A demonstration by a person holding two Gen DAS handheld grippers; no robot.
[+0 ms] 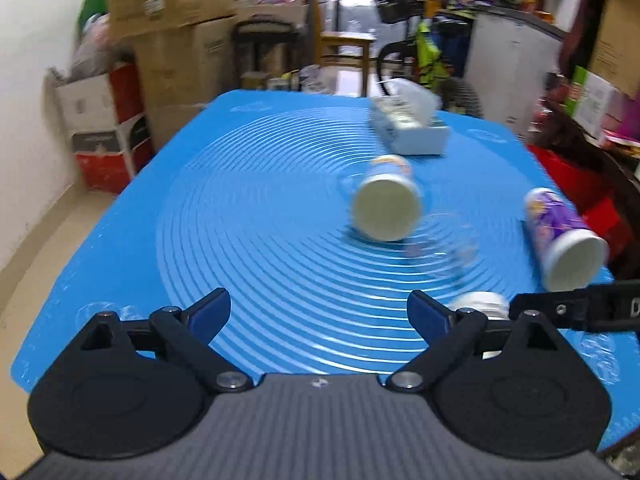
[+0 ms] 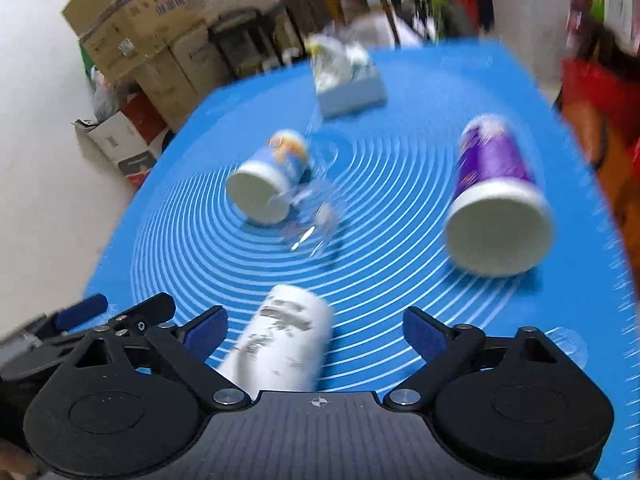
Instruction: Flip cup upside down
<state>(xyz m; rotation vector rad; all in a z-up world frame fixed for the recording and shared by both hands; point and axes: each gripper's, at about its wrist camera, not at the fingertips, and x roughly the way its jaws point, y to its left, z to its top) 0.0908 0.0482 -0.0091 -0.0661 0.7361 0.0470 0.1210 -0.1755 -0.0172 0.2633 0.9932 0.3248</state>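
Observation:
Three paper cups lie on their sides on a blue mat (image 1: pixel 260 208). A blue-printed cup (image 1: pixel 386 202) lies mid-mat, mouth toward me; it also shows in the right wrist view (image 2: pixel 270 178). A purple cup (image 1: pixel 562 230) lies at the right; it shows larger in the right wrist view (image 2: pixel 496 200). A white cup with grey print (image 2: pixel 286 338) lies just in front of my right gripper (image 2: pixel 316 330), between its open fingers but not held. My left gripper (image 1: pixel 320 312) is open and empty above the mat's near part. Both views are motion-blurred.
A white tissue box (image 1: pixel 408 128) stands at the mat's far side, also in the right wrist view (image 2: pixel 348 80). A clear glass object (image 2: pixel 312 216) lies beside the blue cup. Cardboard boxes (image 1: pixel 172 20) stack at the left, and red items (image 1: pixel 576 176) at the right.

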